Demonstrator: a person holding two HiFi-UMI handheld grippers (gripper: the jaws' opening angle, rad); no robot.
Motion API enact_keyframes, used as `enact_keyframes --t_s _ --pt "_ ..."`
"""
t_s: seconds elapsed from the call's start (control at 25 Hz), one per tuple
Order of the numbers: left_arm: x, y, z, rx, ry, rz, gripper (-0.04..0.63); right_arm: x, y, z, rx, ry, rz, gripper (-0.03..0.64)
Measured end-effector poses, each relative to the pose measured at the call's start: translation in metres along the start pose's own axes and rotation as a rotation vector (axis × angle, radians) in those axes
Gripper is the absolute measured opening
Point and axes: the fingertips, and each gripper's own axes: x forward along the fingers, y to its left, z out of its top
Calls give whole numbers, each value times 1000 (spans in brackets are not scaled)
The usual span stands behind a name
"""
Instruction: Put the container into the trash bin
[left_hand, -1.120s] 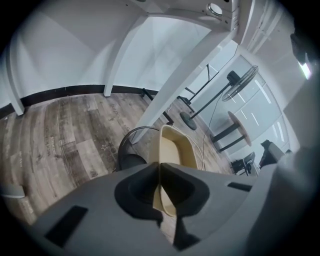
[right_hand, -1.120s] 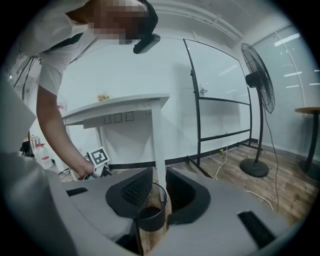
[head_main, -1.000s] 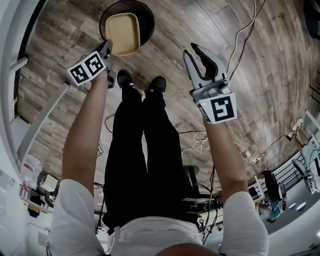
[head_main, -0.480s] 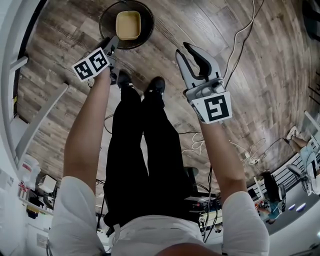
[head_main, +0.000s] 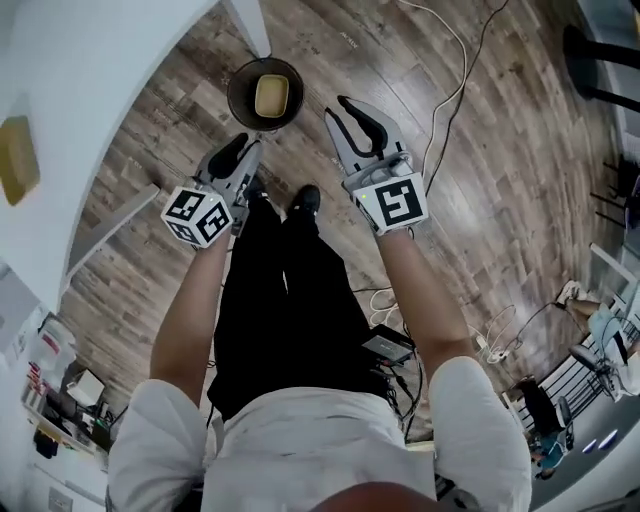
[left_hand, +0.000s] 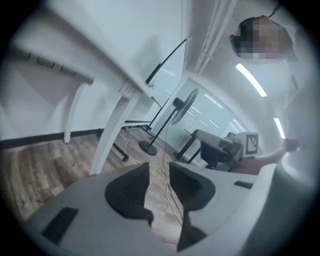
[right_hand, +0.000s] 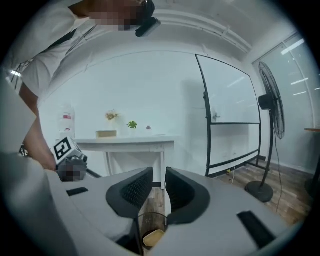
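Note:
The tan container (head_main: 271, 97) lies inside the round black trash bin (head_main: 240, 95) on the wood floor, ahead of the person's feet. My left gripper (head_main: 240, 150) hangs high above the floor, short of the bin and to its left; its jaws are closing with nothing between them. My right gripper (head_main: 358, 112) is raised to the right of the bin, its jaws apart and empty. The right gripper view looks down between the jaws (right_hand: 158, 175) at the bin (right_hand: 148, 218) with the container (right_hand: 152, 238) in it. In the left gripper view the jaws (left_hand: 159, 170) frame only floor.
A white table (head_main: 110, 70) fills the head view's upper left, with a tan object (head_main: 18, 160) on it. Cables (head_main: 445, 90) trail over the floor at the right. A standing fan (right_hand: 272, 110) and a whiteboard (right_hand: 227, 120) are beyond the right gripper.
A second ago my left gripper held the container over the bin. It let go, the container dropped in, and both grippers have risen well above the bin.

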Motion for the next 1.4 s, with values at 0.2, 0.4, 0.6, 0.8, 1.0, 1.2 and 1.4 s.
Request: enact_keyframes --t_s 0.2,0.4,0.6,0.8,1.0,1.2,1.4 --pt "-86 -100 113 194 -142 1 130 -37 25 113 38 -69 10 94" --pt "-173 -179 199 302 -275 -32 130 -83 73 232 12 -205 73 94" --pt "-257 -246 261 432 -396 -24 141 -124 106 323 -13 -350 153 94" --pt "-317 -279 274 535 -456 81 141 -167 120 359 6 -411 177 94" --pt "-365 -258 270 518 -501 197 141 -174 137 364 20 -435 189 94" --pt "-391 -243 273 492 -513 255 144 -172 140 367 24 -431 209 94" --pt "-401 -223 290 503 -526 280 146 -147 127 376 23 -430 193 94"
